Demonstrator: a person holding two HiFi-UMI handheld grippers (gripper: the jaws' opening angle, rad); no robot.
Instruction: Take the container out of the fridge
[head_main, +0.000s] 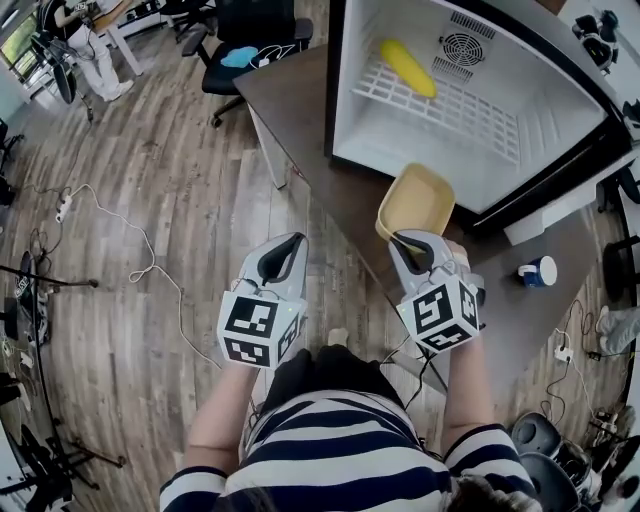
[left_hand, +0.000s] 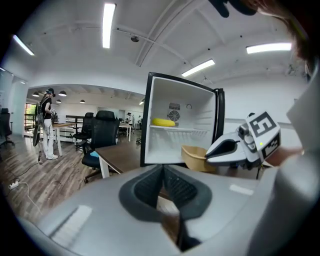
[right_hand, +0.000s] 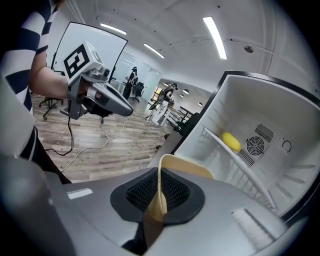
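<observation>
The tan plastic container (head_main: 416, 200) hangs just outside the open white fridge (head_main: 480, 120), above the brown table. My right gripper (head_main: 411, 243) is shut on its near rim. In the right gripper view the container wall (right_hand: 159, 192) is pinched between the black pads, with the fridge (right_hand: 270, 150) behind it. A yellow item (head_main: 407, 67) lies on the fridge's wire shelf. My left gripper (head_main: 287, 245) hovers to the left over the floor, shut with nothing in it; its pads (left_hand: 150, 187) meet. The left gripper view also shows the container (left_hand: 196, 157) and the right gripper (left_hand: 212, 154).
The brown table (head_main: 300, 110) carries the fridge, and its door (head_main: 570, 200) swings open to the right. A blue and white cup (head_main: 537, 271) stands near the table's right end. A black office chair (head_main: 250, 35) and floor cables (head_main: 120, 225) lie left. A person (head_main: 90, 45) stands far back.
</observation>
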